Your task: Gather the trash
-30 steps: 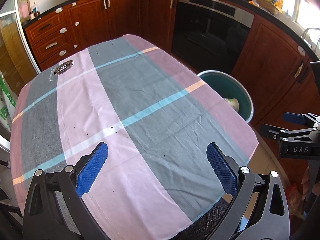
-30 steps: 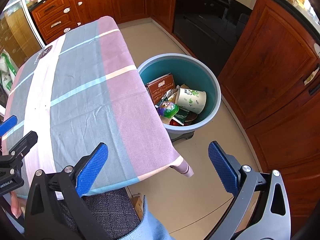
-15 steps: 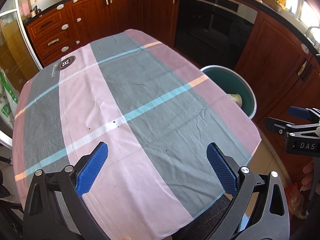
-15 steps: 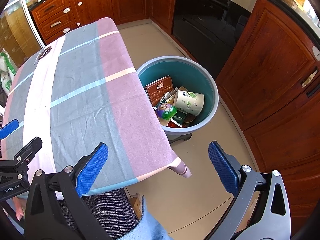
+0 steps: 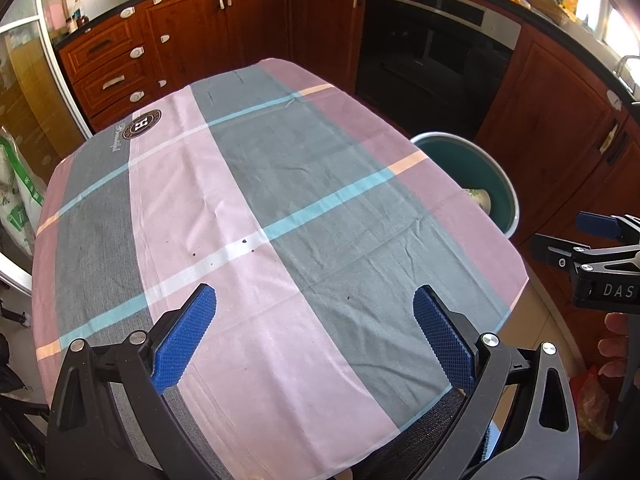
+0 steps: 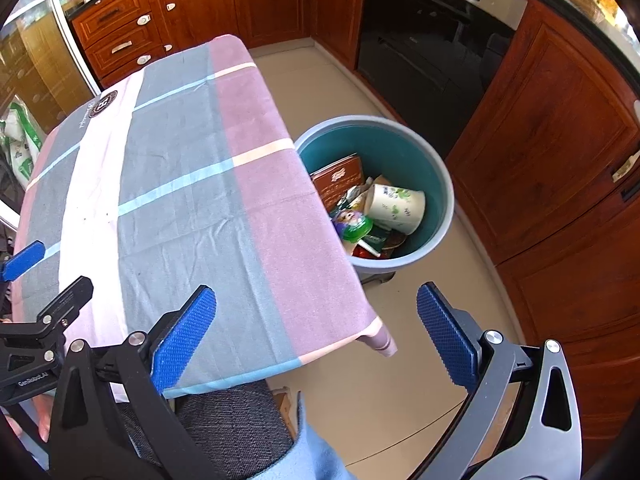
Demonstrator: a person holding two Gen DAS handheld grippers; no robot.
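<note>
Both tools gape wide and hold nothing. The bin with the collected trash stands at one o'clock from the right tool, the nearer; the left tool hovers over the cloth-covered worktop, bare but for specks.

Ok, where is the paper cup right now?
In the right wrist view, the paper cup lies on its side inside the blue bin, on top of the other trash, on the floor just beyond the table's right edge.
</note>
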